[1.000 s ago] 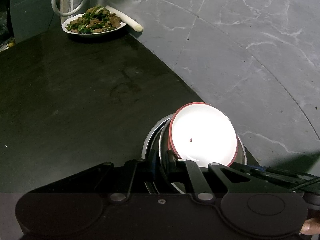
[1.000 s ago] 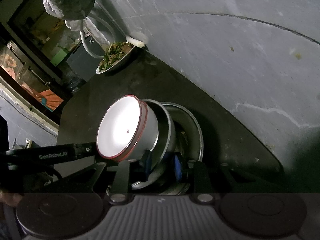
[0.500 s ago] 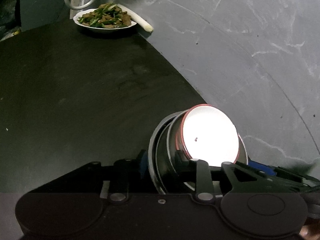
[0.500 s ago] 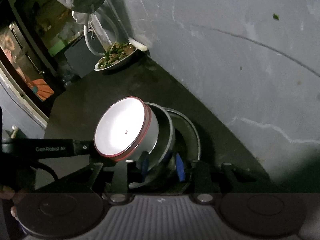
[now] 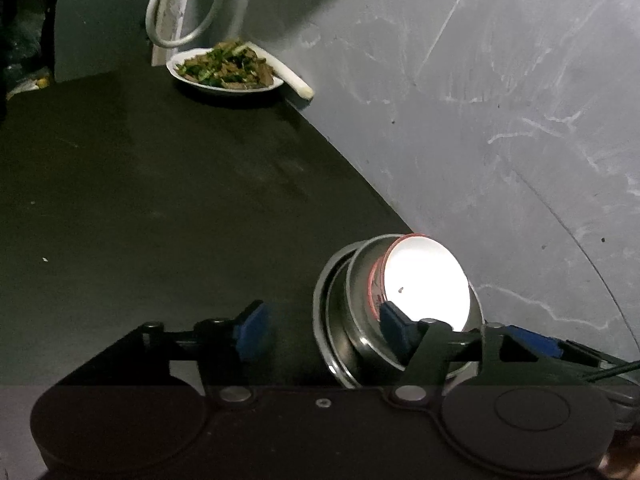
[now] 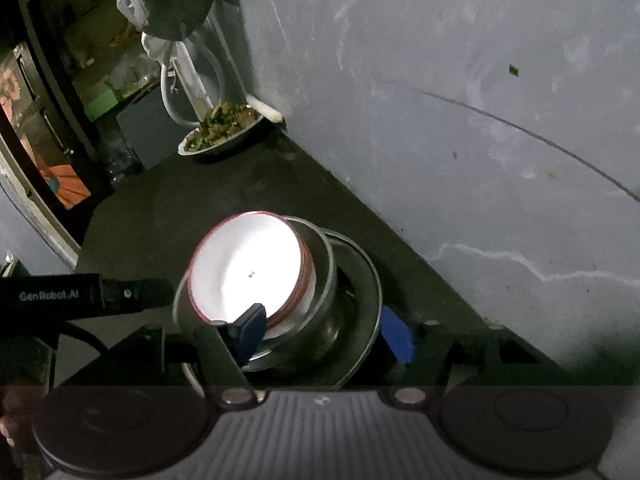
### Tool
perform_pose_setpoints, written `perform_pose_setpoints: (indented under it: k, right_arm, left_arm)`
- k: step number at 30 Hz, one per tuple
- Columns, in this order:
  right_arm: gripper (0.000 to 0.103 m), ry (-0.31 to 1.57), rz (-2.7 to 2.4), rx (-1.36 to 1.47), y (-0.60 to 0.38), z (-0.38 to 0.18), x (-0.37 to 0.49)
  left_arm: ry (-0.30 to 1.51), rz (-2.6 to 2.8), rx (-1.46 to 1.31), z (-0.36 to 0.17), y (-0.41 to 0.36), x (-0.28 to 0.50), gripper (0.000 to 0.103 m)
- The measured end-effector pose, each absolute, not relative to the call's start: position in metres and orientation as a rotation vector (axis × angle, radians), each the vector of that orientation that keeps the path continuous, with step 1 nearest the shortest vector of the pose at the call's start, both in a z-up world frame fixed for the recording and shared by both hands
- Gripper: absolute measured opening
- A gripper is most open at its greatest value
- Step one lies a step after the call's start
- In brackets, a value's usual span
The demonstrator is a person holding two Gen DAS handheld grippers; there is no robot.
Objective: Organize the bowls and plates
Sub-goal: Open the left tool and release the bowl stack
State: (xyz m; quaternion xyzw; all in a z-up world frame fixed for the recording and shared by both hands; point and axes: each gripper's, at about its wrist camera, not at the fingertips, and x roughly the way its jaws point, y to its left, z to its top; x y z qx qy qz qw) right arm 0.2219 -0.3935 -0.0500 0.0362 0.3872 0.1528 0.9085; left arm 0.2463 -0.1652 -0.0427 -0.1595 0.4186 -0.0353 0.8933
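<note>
A white bowl with a red rim (image 5: 428, 280) sits nested in a steel bowl (image 5: 360, 304), which sits in a wider steel dish (image 5: 324, 320) on the black counter by the grey wall. The stack also shows in the right wrist view, white bowl (image 6: 248, 264), steel bowl (image 6: 324, 276), steel dish (image 6: 360, 308). My left gripper (image 5: 324, 328) is open, its jaws wide apart with the stack's left edge between them. My right gripper (image 6: 324, 332) is open, its jaws on either side of the stack's near rim.
A white plate of stir-fried greens and meat (image 5: 226, 70) stands at the far end of the black counter (image 5: 160, 200), with a leek stalk (image 5: 292, 80) beside it against the wall. A hose loop (image 5: 180, 12) hangs behind. The counter's left edge drops off.
Both grippers have opened and let go of the steel bowls' rims. The stack has settled from tilted to nearly level, and both cameras have drawn back and up.
</note>
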Motion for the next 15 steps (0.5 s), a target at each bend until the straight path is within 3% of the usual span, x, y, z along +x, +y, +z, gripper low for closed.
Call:
perform_pose_setpoints:
  k: [3, 8, 15]
  right_arm:
    - [0.077, 0.786, 0.306, 0.065, -0.389, -0.048, 0.216]
    - [0.090, 0.755, 0.283, 0.083, -0.384, -0.045, 0.207]
    - [0.099, 0.707, 0.216, 0.127, -0.369, -0.034, 0.190]
  left_arm:
    - [0.847, -0.066, -0.320, -0.039, -0.160, 0.237, 0.077]
    - [0.828, -0.074, -0.331, -0.035, -0.143, 0.223, 0.080]
    - [0.778, -0.127, -0.301, -0.019, -0.110, 0.192, 0.092]
